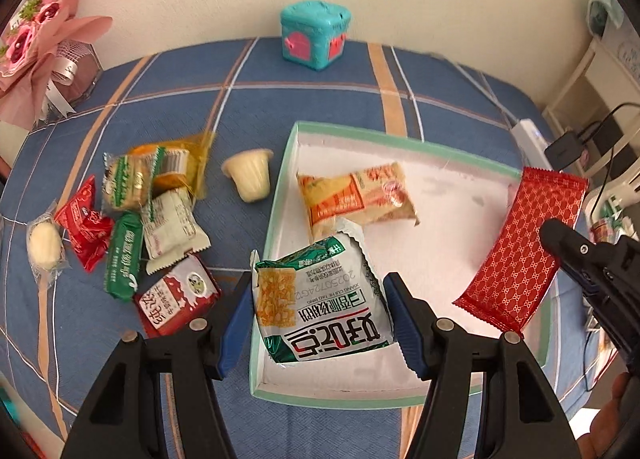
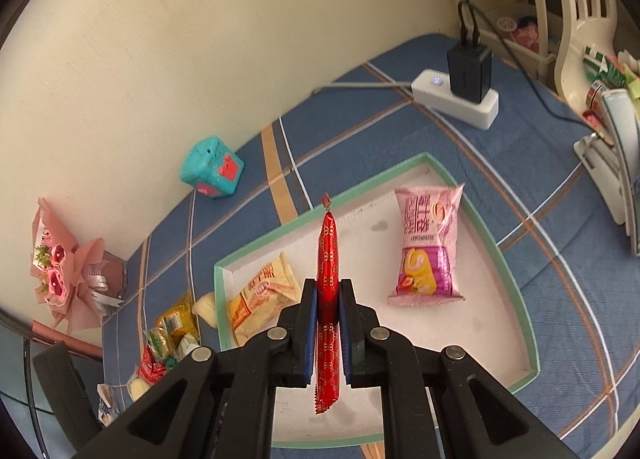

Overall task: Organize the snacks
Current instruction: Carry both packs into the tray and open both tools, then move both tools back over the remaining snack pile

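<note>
In the left wrist view my left gripper [image 1: 320,301] is shut on a white and green snack packet [image 1: 320,311], held over the near left part of the mint-rimmed white tray [image 1: 400,137]. My right gripper [image 2: 328,287] is shut on a red patterned packet [image 2: 328,259], edge-on and upright above the tray [image 2: 516,299]; the same packet [image 1: 520,251] shows over the tray's right rim. A yellow-orange packet [image 1: 356,195] [image 2: 260,299] and a pink packet [image 2: 430,243] lie inside the tray.
Several loose snacks lie on the blue plaid cloth left of the tray, among them a jelly cup [image 1: 250,175] and a green cracker packet [image 1: 128,183]. A teal cube box [image 1: 314,35] stands by the wall, a pink bouquet [image 1: 36,39] far left, a power strip [image 2: 456,99] far right.
</note>
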The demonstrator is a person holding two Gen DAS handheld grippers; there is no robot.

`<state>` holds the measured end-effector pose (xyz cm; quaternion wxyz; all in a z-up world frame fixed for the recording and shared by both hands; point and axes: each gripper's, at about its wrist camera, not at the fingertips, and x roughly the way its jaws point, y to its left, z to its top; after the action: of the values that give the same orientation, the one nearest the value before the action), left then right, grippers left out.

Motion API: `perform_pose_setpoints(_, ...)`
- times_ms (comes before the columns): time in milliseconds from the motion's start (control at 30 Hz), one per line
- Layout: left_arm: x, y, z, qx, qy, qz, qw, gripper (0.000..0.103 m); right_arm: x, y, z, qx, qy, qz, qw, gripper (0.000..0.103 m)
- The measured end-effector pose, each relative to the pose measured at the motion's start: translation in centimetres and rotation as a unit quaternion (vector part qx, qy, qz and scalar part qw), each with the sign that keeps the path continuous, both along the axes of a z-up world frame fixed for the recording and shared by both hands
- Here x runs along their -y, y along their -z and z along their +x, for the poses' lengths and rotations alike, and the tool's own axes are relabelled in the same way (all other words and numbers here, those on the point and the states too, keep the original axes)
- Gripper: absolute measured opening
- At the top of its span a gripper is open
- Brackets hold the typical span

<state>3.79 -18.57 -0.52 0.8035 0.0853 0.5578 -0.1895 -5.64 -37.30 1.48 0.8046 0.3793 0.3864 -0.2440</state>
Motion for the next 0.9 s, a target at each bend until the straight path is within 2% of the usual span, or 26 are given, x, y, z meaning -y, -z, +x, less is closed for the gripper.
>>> perform_pose_setpoints(167,0.6,1.3,0.1,-0.007,0.004,0.02,0.9998,0.065,0.2,1.7,0.3,-0.008,-0.006,0.031,0.999,0.011)
perform_pose_setpoints(333,0.7,2.0,0.1,-0.016,0.005,0.026,0.9995,0.066,0.3,2.6,0.4,-0.026,-0.007,0.04,0.999,0.012)
perform_pose_setpoints(633,1.1,2.6,0.4,-0.025,0.017,0.027,0.9992,0.07,0.5,3.0,0.2,-0.068,0.003,0.021,0.997,0.014)
perform_pose_setpoints(700,1.4,2.6,0.3,-0.021,0.02,0.034,0.999,0.072,0.4,3.1,0.3,-0.081,0.002,0.014,0.997,0.014)
perform_pose_setpoints(733,1.5,2.7,0.3,-0.019,0.022,0.038,0.9989,0.077,0.4,3.2,0.3,-0.087,0.002,0.012,0.996,0.014)
perform_pose_setpoints(767,1.4,2.7,0.2,-0.019,0.023,0.039,0.9988,0.08,0.5,3.3,0.3,-0.094,0.002,0.009,0.996,0.016)
perform_pose_setpoints(833,1.3,2.6,0.2,-0.017,0.024,0.038,0.9988,0.081,0.5,3.5,0.4,-0.104,0.002,0.003,0.995,0.022)
perform_pose_setpoints(867,1.3,2.6,0.3,-0.016,0.024,0.039,0.9988,0.081,0.4,3.5,0.4,-0.11,0.002,-0.001,0.994,0.032)
perform_pose_setpoints(900,1.2,2.5,0.3,-0.014,0.023,0.04,0.9988,0.081,0.3,3.6,0.5,-0.115,0.002,-0.004,0.993,0.049)
